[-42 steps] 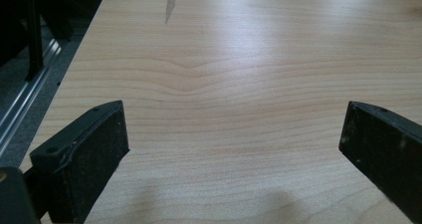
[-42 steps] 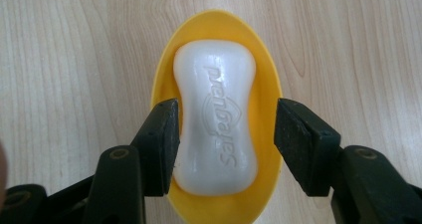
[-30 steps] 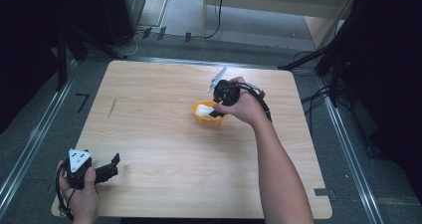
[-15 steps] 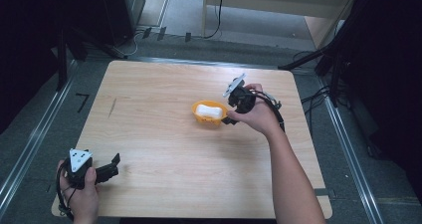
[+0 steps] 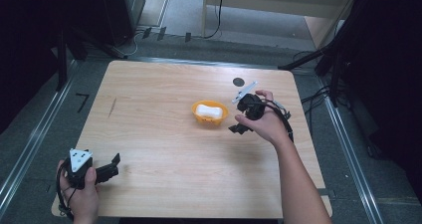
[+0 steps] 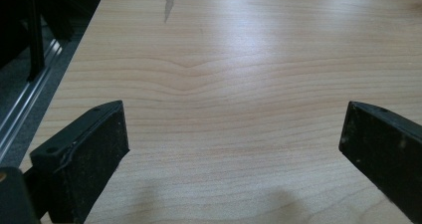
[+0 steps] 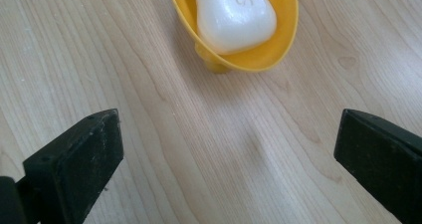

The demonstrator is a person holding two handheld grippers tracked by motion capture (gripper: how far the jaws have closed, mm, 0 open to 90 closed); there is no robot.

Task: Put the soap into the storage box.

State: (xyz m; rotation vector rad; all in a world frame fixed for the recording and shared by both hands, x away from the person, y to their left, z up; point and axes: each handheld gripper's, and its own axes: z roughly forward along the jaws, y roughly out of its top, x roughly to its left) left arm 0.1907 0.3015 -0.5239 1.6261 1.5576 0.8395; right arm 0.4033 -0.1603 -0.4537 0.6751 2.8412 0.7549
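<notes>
The white soap (image 7: pixel 233 16) lies in the yellow dish (image 7: pixel 278 50) mid-bench, so the right gripper (image 5: pixel 238 128) hangs beside it, jaws apart and empty — left gripper (image 5: pixel 110 167) likewise agape, parked at the bench (image 5: pixel 164 149) corner.

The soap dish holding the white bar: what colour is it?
Yellow-orange; the dish shows best in the right gripper view, with the soap in it.

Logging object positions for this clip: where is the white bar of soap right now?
The white bar of soap lies in the yellow plastic dish near the middle of the wooden table in the high view, just left of the open right gripper.
</notes>
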